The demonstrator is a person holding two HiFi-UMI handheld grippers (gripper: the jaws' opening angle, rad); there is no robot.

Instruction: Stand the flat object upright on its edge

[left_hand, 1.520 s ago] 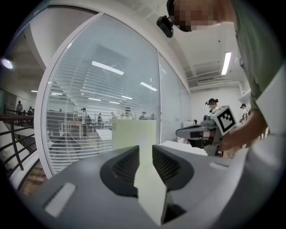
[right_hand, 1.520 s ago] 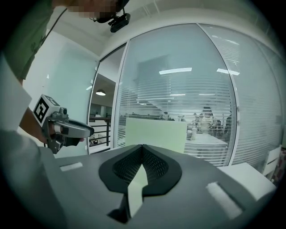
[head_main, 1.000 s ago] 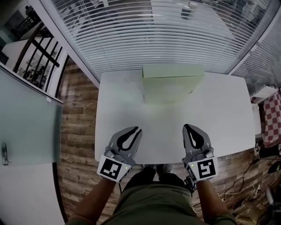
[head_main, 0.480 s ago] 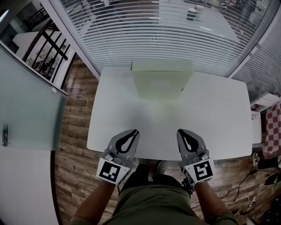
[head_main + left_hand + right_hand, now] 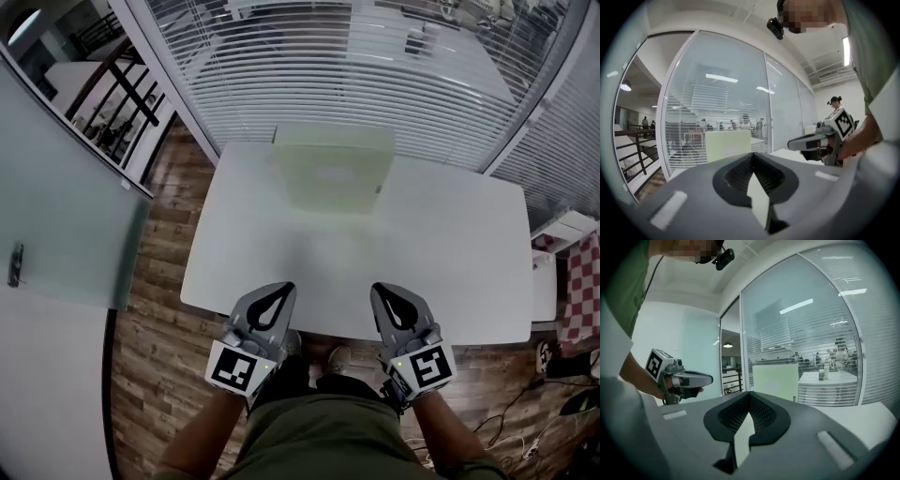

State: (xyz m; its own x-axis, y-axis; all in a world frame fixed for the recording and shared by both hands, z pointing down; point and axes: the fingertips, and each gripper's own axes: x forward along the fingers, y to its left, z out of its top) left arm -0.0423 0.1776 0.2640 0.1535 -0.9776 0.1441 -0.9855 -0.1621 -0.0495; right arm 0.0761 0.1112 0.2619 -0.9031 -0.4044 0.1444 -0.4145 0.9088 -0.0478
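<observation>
Your left gripper point(image 5: 284, 288) hovers over the near edge of the counter point(image 5: 450, 253). Its fingers have just been closing and meet tip to tip, with nothing between them.

Well ahead of both pairs of fingers, between their two lines of aim, the pale green board point(image 5: 333, 178) stands at the counter's far edge, close to the window blinds point(image 5: 375, 75). It looks to be up on its edge already. Judge it light and stiff, probably card or foam, with smooth faces that could slip. Something this tall and thin would tip at a slight nudge. If it needs steadying, take it by its two upright side edges, or pinch the top edge across its thickness, and press gently.

Your right gripper point(image 5: 380, 290) hangs level with the left, fingers together and empty.
</observation>
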